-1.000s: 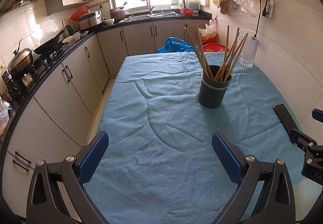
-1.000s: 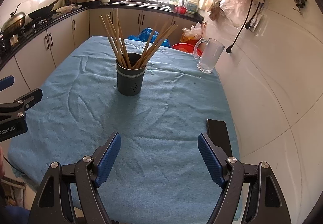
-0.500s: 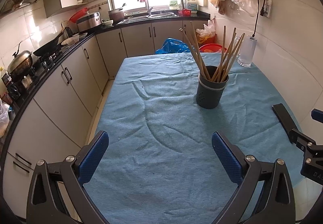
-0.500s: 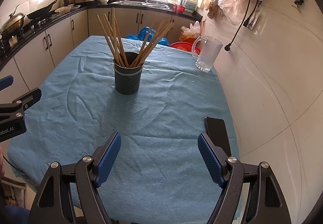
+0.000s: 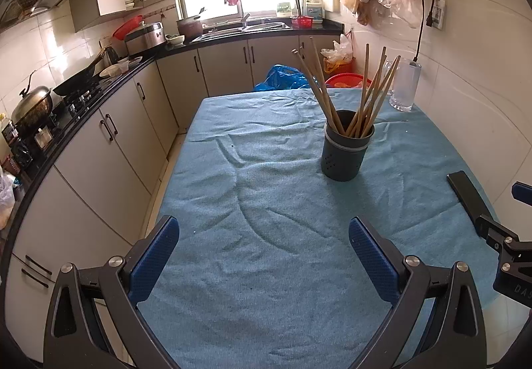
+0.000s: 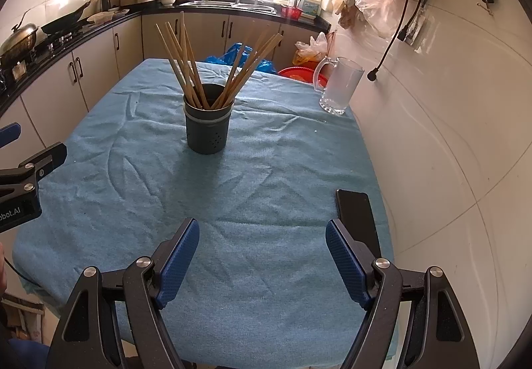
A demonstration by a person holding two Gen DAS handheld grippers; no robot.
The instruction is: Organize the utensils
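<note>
A dark grey utensil holder (image 5: 345, 152) stands upright on the blue tablecloth (image 5: 266, 202) with several wooden chopsticks (image 5: 359, 92) fanned out in it. It also shows in the right wrist view (image 6: 207, 126), with its chopsticks (image 6: 199, 69). My left gripper (image 5: 262, 252) is open and empty, low over the near part of the table, well short of the holder. My right gripper (image 6: 262, 256) is open and empty near the table's front edge. Each gripper's side shows in the other's view.
A black phone (image 6: 357, 216) lies flat at the table's right side, just ahead of my right gripper's right finger. A glass mug (image 6: 339, 89) stands at the far right corner by the white wall. Kitchen counters (image 5: 99, 92) run along the left.
Both views have drifted slightly; the holder sits a little lower in frame and nearer the centre. Both grippers remain open and empty.
</note>
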